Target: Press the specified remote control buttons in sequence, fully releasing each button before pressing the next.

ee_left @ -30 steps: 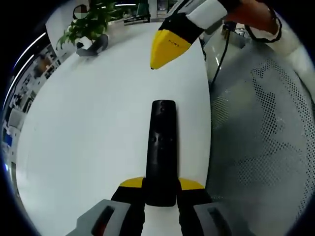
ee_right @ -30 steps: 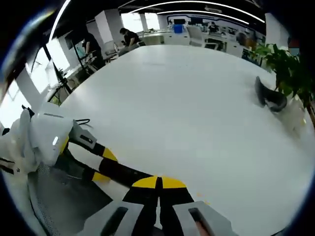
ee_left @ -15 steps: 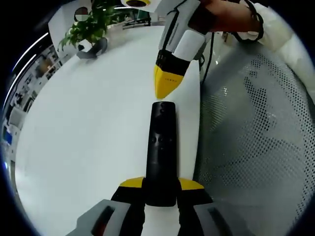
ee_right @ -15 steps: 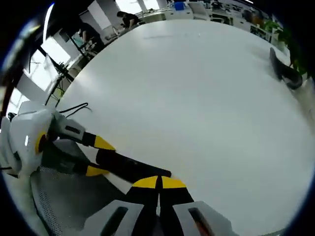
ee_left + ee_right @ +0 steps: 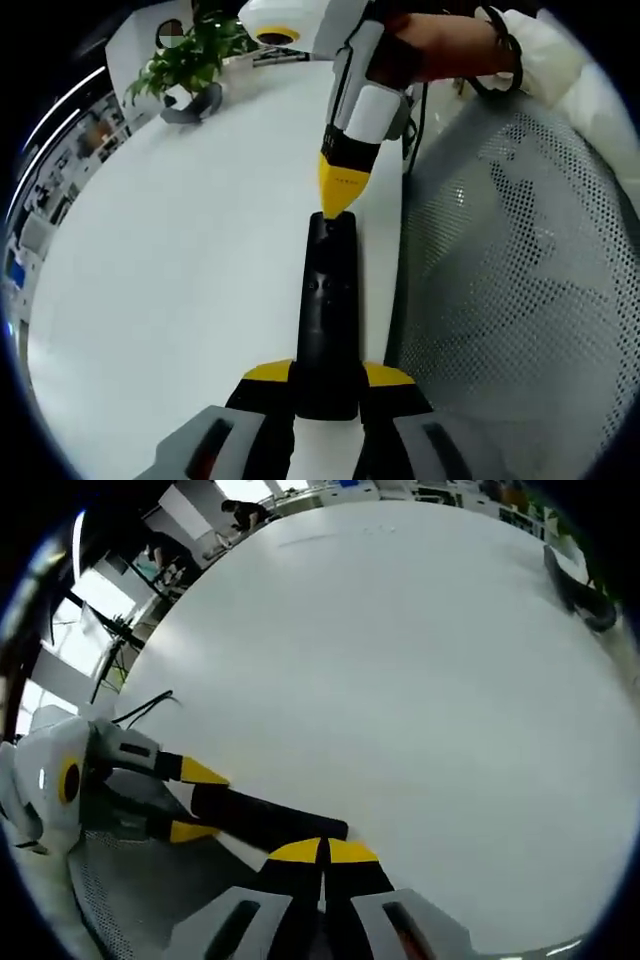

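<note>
Black and slim, the remote control (image 5: 326, 320) is clamped at its near end between the yellow-tipped jaws of the left gripper (image 5: 327, 378), its length pointing out over the white table (image 5: 170, 260). At its far end the right gripper (image 5: 340, 195), jaws closed together on nothing, has its tip on or just above a top button; contact cannot be told for sure. A press looks in hand; next calls for lifting fully clear. Farther off stands a potted plant (image 5: 190, 55).
</note>
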Available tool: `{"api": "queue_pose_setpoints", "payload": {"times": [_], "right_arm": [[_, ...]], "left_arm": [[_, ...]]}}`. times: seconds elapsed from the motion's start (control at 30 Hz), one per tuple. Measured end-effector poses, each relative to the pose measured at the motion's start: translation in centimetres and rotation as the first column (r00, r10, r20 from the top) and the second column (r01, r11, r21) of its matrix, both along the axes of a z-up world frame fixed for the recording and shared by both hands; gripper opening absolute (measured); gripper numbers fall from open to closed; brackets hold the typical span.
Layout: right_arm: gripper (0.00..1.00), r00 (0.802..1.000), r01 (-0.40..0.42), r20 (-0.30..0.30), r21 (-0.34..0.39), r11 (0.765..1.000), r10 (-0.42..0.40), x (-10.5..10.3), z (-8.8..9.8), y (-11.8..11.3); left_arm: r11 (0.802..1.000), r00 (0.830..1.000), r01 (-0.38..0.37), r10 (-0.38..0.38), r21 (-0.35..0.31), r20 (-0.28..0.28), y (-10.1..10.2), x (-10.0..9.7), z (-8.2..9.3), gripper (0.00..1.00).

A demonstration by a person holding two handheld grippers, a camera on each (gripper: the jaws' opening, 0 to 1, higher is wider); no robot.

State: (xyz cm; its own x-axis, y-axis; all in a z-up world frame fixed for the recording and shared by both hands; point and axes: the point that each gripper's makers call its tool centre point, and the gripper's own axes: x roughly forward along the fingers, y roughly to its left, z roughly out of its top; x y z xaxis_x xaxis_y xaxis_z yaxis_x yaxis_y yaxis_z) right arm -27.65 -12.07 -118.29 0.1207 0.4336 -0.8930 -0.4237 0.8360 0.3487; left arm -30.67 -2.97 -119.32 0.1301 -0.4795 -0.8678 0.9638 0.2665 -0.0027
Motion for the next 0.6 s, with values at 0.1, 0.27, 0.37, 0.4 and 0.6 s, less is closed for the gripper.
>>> {"api": "queue_pose_setpoints", "payload": {"times": [0.1,0.27,0.37,0.4,0.6], "right_arm": [[0.00,1.000,0.014,-0.011,0.014,1.000,-0.014,-0.03,0.00,-0.09],[0.00,1.000,0.026,-0.016,0.018,0.999,-0.026,-0.07,-0.04,0.04],[0.00,1.000,0.025,0.003,0.004,1.000,-0.025,-0.11,-0.04,0.13],[0.00,1.000,0.030,0.002,0.003,1.000,-0.030,-0.08,-0.04,0.08],[0.00,0.997,0.069,-0.017,0.008,0.998,-0.069,0.03,-0.08,0.01]], "left_arm": [[1.000,1.000,-0.002,0.002,-0.019,0.008,0.03,-0.01,0.02,0.24],[0.997,1.000,-0.017,0.018,-0.071,0.014,0.11,0.00,0.06,0.24],[0.995,1.000,-0.021,0.023,-0.096,0.020,0.08,-0.02,0.13,0.24],[0.993,0.999,-0.024,0.027,-0.112,0.023,0.03,0.01,0.13,0.24],[0.975,0.997,-0.043,0.056,-0.219,0.054,-0.12,0.03,0.30,0.24]]}}
